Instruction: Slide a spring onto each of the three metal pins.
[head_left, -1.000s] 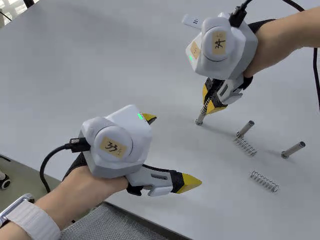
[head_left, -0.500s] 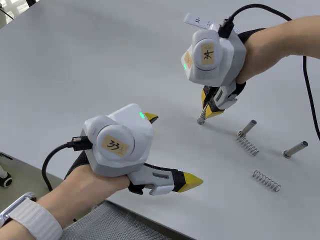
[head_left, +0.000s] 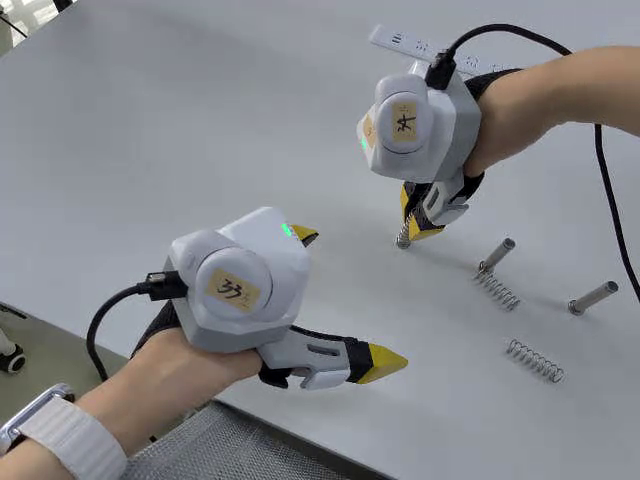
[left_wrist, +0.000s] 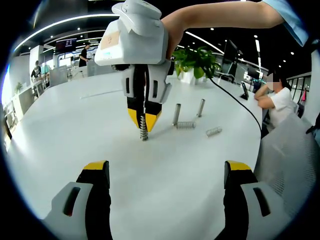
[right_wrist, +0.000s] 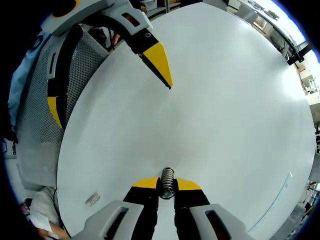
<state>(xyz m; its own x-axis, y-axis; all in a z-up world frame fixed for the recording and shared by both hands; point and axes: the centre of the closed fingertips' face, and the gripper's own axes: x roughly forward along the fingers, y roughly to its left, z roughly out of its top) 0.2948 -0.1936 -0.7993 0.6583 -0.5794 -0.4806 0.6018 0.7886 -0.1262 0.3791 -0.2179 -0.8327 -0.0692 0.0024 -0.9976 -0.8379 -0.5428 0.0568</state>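
My right gripper (head_left: 414, 226) points down at the white table (head_left: 180, 130), shut on a spring (head_left: 404, 236) that stands nearly upright over a metal pin, lower end on the table. The left gripper view shows that spring (left_wrist: 143, 129) between the right gripper's (left_wrist: 145, 119) yellow tips; the right gripper view shows its coil (right_wrist: 167, 179) in my own jaws (right_wrist: 166, 184). Two bare pins (head_left: 496, 254) (head_left: 590, 297) lie to the right, with two loose springs (head_left: 496, 290) (head_left: 534, 361) beside them. My left gripper (head_left: 345, 298) hovers open and holds nothing near the front edge.
A white power strip (head_left: 398, 42) lies behind the right gripper, and a black cable (head_left: 610, 230) runs down the right side. A grey mesh chair (head_left: 220, 450) sits below the table's front edge. A plant (left_wrist: 197, 60) and seated people are beyond the far side.
My right gripper has shifted a little left and tipped more upright, bringing the spring and pin steeper. The left gripper has stayed put.
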